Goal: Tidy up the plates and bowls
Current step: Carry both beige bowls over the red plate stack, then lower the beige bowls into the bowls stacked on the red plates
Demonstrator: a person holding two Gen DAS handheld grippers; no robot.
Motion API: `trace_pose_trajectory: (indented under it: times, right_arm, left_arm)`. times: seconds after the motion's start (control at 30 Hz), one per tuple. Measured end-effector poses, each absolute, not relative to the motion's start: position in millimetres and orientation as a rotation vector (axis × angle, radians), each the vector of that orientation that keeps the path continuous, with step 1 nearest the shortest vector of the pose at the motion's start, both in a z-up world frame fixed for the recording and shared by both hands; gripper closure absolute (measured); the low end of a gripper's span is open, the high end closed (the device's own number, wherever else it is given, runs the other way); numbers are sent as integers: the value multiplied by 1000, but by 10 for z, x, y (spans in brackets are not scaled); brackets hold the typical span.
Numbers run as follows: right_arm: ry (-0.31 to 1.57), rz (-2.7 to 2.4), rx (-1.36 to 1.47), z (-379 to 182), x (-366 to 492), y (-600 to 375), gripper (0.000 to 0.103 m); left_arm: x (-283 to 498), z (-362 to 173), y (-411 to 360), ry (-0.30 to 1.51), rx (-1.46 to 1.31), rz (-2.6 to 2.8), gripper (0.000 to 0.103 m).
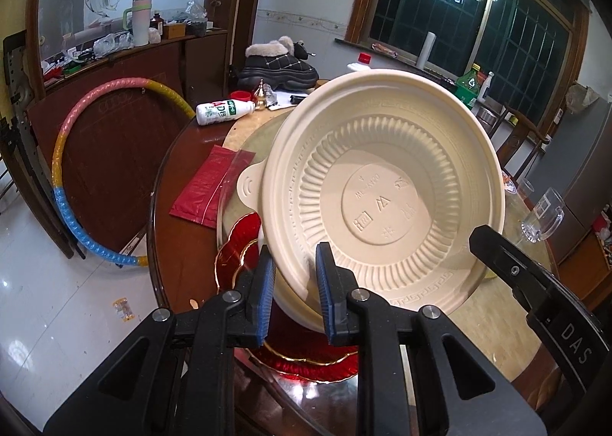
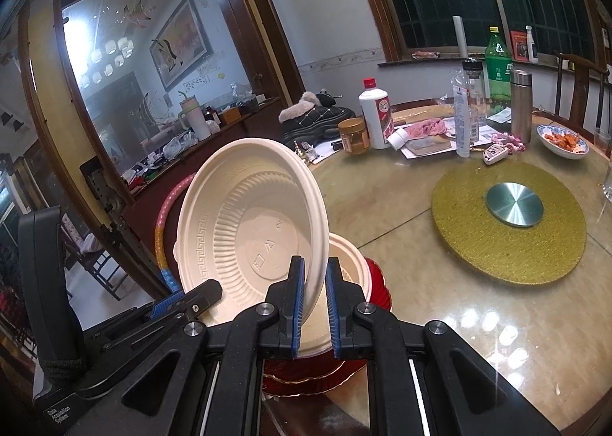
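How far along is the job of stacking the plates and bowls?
Done: one cream bowl sits on the red plates. In hand: both the left tongs and right tongs grip the rim of a second, tilted cream bowl. Left: lowering it into the first.

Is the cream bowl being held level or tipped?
Tipped. The cream bowl stands steeply on edge, its embossed underside facing the left camera, rim pinched by the left tool above the red plates.
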State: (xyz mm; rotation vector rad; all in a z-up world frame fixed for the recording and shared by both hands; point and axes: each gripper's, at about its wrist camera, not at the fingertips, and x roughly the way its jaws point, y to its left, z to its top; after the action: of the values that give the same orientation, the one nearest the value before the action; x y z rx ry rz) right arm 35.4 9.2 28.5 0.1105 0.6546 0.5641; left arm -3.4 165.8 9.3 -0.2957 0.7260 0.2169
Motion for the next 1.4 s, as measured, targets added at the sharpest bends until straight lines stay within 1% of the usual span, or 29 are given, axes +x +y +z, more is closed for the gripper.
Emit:
trace_pose_trajectory:
  times: [1.4]
  right_arm:
    - [782,574,106,135,448,177,92]
  left_arm:
    - [72,-69,1799,887,-282,180,82]
